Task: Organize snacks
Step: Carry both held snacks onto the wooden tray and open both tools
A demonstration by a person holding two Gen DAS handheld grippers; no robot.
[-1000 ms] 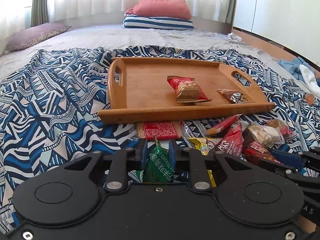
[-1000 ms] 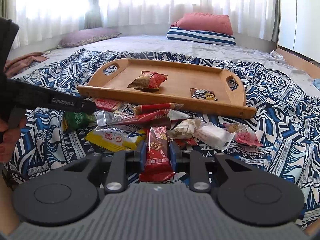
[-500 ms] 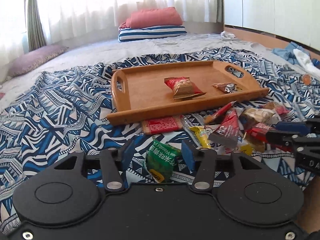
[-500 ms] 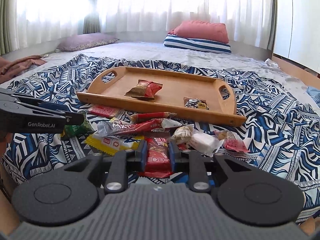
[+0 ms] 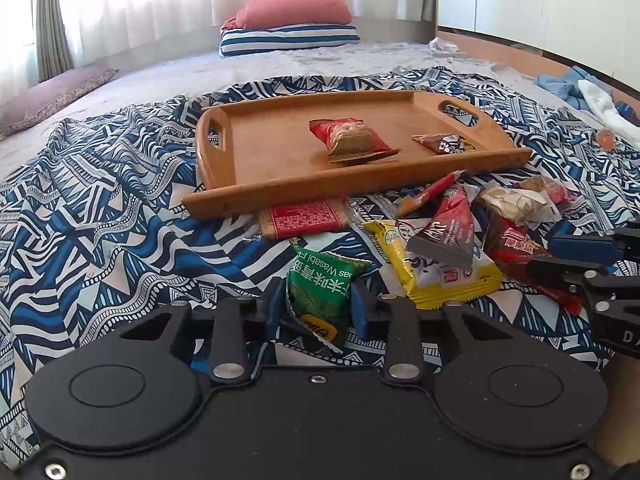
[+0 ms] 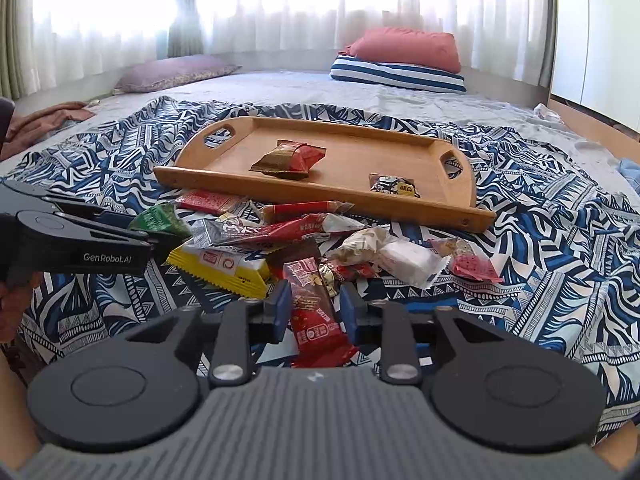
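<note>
A wooden tray point(image 5: 256, 160) point(image 6: 360, 148) lies on the patterned blanket and holds a red snack pack point(image 5: 348, 140) point(image 6: 292, 156) and a small dark pack point(image 5: 446, 143) point(image 6: 394, 188). A heap of loose snacks lies in front of the tray. My left gripper point(image 5: 318, 300) is shut on a green wasabi pack point(image 5: 320, 292) point(image 6: 160, 218), held low over the blanket. My right gripper point(image 6: 312, 306) has its fingers on both sides of a red snack bar point(image 6: 312, 304) point(image 5: 520, 248) and grips it at the heap's near edge.
A yellow pack point(image 5: 436, 268), a dark triangular pack point(image 5: 448, 232), a flat red pack point(image 5: 300, 220) and white-wrapped sweets point(image 6: 400, 256) lie in the heap. Pillows point(image 5: 288, 24) lie at the far end. A wall and cupboards stand on the right.
My left gripper opened briefly around the green pack, then closed on it again. Both grippers have pulled back and risen a little; the right one keeps hold of the red bar.
</note>
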